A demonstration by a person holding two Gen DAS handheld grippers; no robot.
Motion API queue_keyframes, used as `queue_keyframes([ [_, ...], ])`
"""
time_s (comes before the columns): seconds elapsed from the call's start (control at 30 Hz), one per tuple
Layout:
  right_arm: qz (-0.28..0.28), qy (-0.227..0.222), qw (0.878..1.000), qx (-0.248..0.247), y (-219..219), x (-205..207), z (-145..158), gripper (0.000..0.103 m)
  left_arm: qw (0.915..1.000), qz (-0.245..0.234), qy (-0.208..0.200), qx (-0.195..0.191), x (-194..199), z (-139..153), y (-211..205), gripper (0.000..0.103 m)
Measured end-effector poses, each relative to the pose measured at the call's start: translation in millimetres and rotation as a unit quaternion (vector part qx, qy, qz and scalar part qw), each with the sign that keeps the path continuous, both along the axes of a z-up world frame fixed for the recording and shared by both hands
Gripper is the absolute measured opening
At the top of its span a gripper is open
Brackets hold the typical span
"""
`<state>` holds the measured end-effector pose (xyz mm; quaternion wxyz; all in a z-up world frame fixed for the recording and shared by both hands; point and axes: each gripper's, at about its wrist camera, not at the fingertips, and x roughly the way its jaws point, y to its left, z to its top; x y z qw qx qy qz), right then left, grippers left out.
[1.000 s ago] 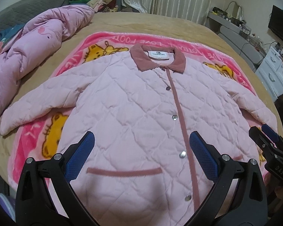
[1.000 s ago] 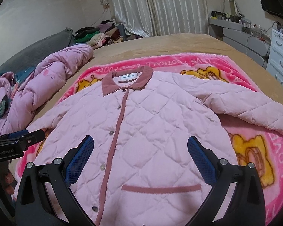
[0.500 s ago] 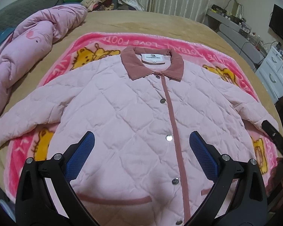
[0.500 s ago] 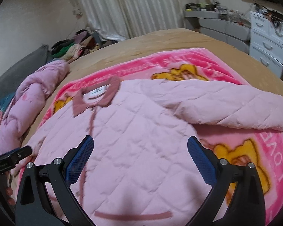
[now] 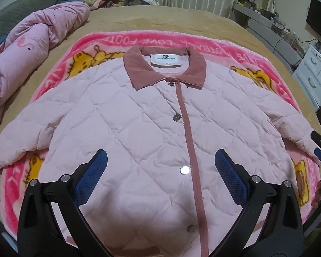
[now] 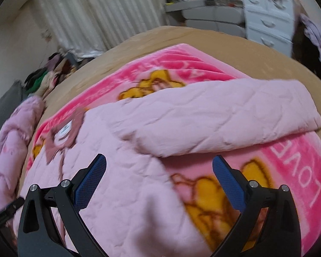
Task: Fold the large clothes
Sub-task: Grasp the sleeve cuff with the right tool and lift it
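Jacket (image 5: 139, 128) hem hidden behind left claw (image 5: 160, 167); collar seemingly blurred.

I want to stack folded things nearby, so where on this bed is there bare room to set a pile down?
The tan bedspread is bare between the pink cartoon blanket and the curtains, and along the right edge past the jacket sleeve. It is crowded on the left, where the bunched pink comforter lies, and the quilted jacket covers the middle.
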<state>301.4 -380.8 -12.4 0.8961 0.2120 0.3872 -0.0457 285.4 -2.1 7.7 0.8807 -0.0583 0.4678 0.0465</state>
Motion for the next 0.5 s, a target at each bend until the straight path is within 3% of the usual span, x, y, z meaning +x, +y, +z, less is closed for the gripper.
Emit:
queue_keyframes([
  [0.3, -0.100, 0.036, 0.994, 0.018, -71, 10, -33, 0.099, 0.9999, 0.000, 0.012, 0.002, 16, -15, -7, 0.094],
  [0.5, -0.183, 0.059, 0.979, 0.065, -126, 13, -59, 0.099, 0.9998, 0.004, 0.015, 0.008, 25, -21, -6, 0.094],
])
